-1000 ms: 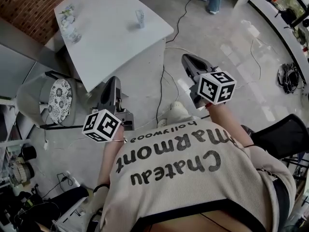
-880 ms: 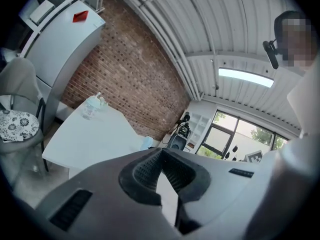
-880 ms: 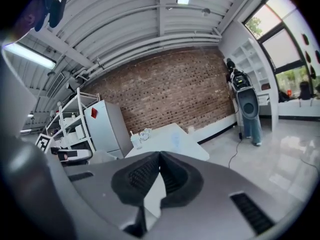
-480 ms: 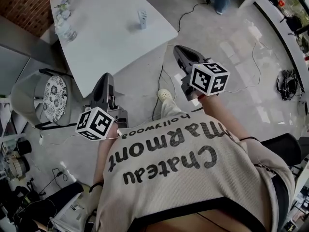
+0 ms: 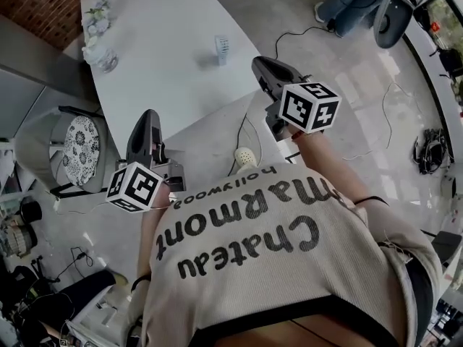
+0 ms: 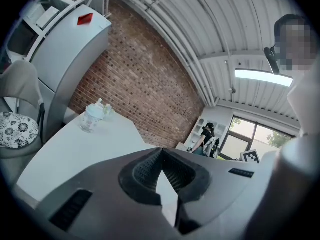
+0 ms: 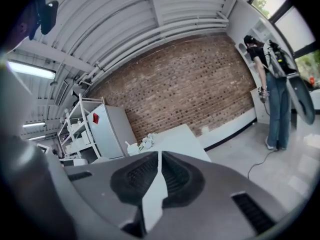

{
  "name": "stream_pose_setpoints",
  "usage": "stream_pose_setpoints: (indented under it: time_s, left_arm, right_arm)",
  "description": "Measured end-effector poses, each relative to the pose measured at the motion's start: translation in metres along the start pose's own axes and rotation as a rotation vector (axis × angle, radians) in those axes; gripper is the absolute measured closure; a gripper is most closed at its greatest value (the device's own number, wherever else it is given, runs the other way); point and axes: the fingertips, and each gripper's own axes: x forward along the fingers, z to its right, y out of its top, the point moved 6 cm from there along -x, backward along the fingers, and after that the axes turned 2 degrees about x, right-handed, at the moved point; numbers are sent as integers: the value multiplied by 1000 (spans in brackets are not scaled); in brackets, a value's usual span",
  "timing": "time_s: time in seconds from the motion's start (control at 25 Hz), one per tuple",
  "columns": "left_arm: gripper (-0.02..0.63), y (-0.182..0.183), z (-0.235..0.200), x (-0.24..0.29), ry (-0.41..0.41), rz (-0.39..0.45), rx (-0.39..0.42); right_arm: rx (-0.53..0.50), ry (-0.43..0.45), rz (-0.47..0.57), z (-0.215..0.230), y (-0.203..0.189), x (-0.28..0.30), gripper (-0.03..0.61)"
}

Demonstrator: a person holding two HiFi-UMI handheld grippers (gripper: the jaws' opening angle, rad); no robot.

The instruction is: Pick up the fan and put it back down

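The head view looks steeply down onto the white table point(image 5: 166, 71) from well above. Both gripper views look nearly level across that same table toward the brick wall point(image 6: 140, 84).

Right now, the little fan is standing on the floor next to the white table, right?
Not quite. The little fan is standing on top of the white table, not on the floor next to it. The head view shows this.

Table point(image 5: 159, 78) mostly bare; vase point(image 5: 100, 53) far-left corner, fan point(image 5: 222, 49) near right edge; chair point(image 5: 72, 150) crowds left side.
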Motion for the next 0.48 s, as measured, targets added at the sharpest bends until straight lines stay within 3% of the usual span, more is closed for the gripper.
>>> stream_pose_setpoints:
  time_s: [0.16, 0.48]
  left_arm:
    - [612, 0, -6, 15, 37, 0, -22]
    - [612, -1, -13, 29, 127, 26, -46]
  right_arm:
    - [3, 21, -56, 16, 1, 33, 523]
    - [17, 58, -172, 44, -11, 90, 350]
